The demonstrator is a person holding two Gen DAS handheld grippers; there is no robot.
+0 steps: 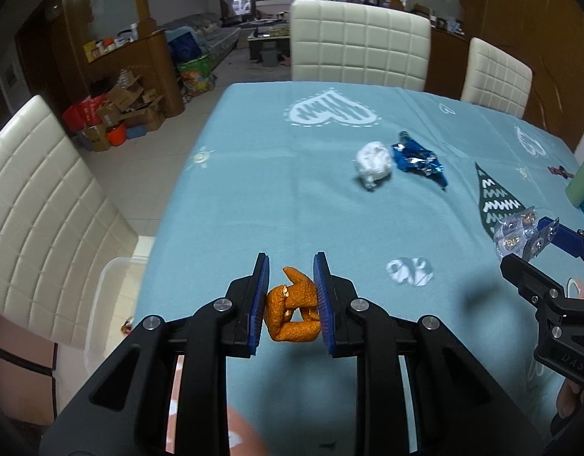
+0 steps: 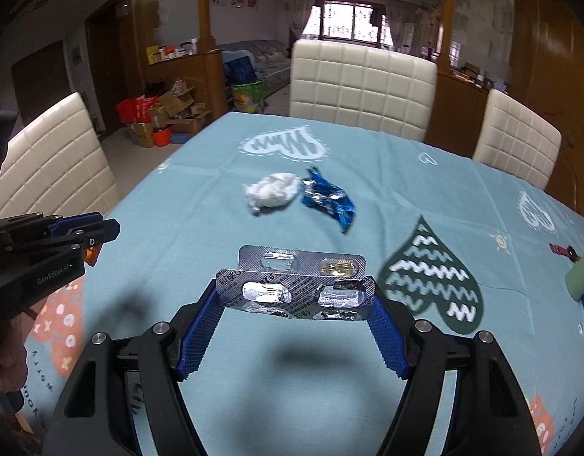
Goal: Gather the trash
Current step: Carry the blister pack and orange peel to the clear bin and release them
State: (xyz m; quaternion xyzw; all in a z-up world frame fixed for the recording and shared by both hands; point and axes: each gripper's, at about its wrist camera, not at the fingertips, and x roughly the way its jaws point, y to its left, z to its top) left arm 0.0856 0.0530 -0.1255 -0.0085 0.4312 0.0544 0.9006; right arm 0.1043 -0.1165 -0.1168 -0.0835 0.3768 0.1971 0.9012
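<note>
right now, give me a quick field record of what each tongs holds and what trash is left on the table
left tongs: shut on orange peel
right tongs: shut on blister pack, held by its ends
left on table: white tissue wad, blue wrapper, side by side
surface: light blue tablecloth
bin: clear plastic tub on floor by table

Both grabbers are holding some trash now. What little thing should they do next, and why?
Probably carry both pieces to the clear bin on the floor beside the table's left edge. The left gripper is shut on an orange peel and the right gripper clamps a pill blister pack, so neither can grab the white tissue wad or blue wrapper until emptied.
</note>
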